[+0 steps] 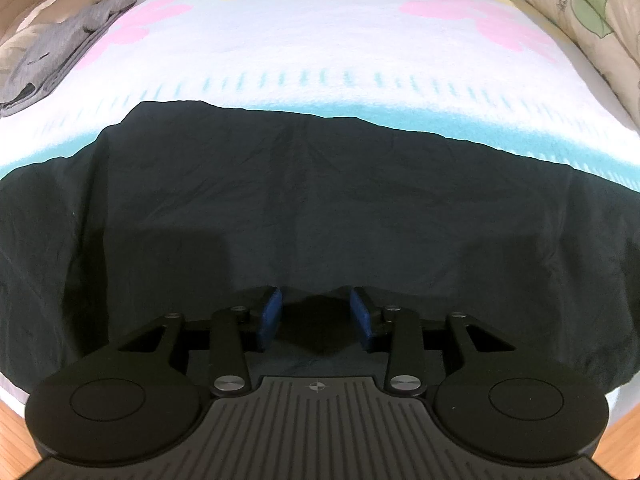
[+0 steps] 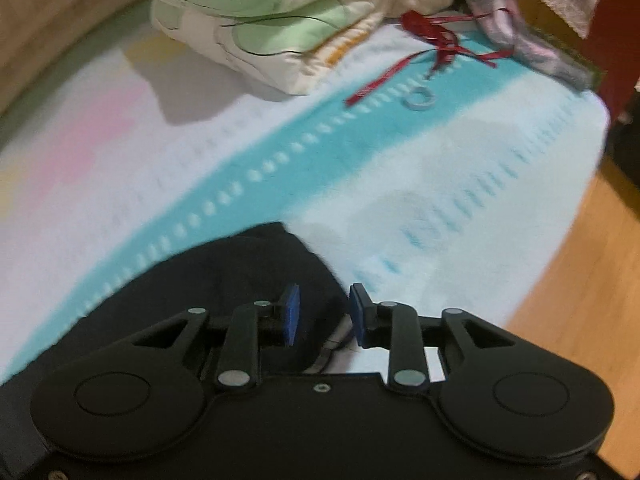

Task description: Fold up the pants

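Black pants [image 1: 304, 208] lie spread across the near edge of the bed [image 1: 320, 60], over its flowered, teal-striped blanket. Your left gripper [image 1: 316, 316] hovers above the dark cloth, jaws spread and pinching nothing. Your right gripper [image 2: 324, 314], jaws likewise parted and empty, hangs over the pants' end.

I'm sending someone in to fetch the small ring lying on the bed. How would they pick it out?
Start at the folded cream and green quilt at the far end of the bed. Just right of it, red ribbons trail across the blanket's turquoise stripe. The ring lies there beside a ribbon: small, pale, and the only round object nearby.
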Motion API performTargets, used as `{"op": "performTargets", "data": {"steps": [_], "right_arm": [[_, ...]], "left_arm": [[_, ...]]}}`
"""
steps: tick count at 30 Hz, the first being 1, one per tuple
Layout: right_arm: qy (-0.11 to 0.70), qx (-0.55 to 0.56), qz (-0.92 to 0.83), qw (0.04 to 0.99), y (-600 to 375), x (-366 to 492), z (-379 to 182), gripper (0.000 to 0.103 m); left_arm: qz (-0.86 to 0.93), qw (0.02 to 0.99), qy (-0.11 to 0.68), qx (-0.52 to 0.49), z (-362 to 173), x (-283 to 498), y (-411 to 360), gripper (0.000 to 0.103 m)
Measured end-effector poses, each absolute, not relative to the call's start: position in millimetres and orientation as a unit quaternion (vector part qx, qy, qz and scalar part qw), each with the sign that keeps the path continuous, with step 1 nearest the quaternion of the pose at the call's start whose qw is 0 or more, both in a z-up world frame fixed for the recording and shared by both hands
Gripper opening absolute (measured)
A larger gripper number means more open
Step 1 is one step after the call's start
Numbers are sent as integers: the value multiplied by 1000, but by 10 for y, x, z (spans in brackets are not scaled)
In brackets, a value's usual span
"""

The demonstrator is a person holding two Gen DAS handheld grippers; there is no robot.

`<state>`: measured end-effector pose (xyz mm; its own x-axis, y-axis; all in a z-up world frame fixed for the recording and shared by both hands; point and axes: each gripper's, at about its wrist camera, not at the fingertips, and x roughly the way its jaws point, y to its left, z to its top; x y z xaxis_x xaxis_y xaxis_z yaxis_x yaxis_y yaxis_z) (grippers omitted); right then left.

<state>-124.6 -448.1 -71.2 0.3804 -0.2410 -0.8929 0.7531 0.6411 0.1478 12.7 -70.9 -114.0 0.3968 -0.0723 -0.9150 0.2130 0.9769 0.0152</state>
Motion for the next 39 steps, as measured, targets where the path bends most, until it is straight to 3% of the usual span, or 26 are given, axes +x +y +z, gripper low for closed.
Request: {"op": "performTargets", "data": {"steps": [7,9,10,19,28,33,39], "right_arm": [[505,233,-294,777,-4306,-972,-1004,32],[529,226,-302,760,-4364,-961,-1166,20],[524,231,-302,762,-4380,-984,-1189,20],[526,215,-314,761,-4324,-956,-1159,21],[527,228,-328,750,-4322,-950,-1113,21],[499,205,-339,771,-4159,-912,-892,31],[472,198,-264,818,-3718,-642,-642,31]], "left_arm": [[-85,834,542,65,-1142,127,-716,39],[-85,834,541,67,-1142,126,-721,40],[-86,834,541,69,-1143,125,-723,41],[-74,841,530,81,-1096,35,-618,41],[-8,878,470,89,-813,-117,-30,41],[19,875,479,67,-707,-16,343,41],[73,870,488,17,-669,134,941,41]]}}
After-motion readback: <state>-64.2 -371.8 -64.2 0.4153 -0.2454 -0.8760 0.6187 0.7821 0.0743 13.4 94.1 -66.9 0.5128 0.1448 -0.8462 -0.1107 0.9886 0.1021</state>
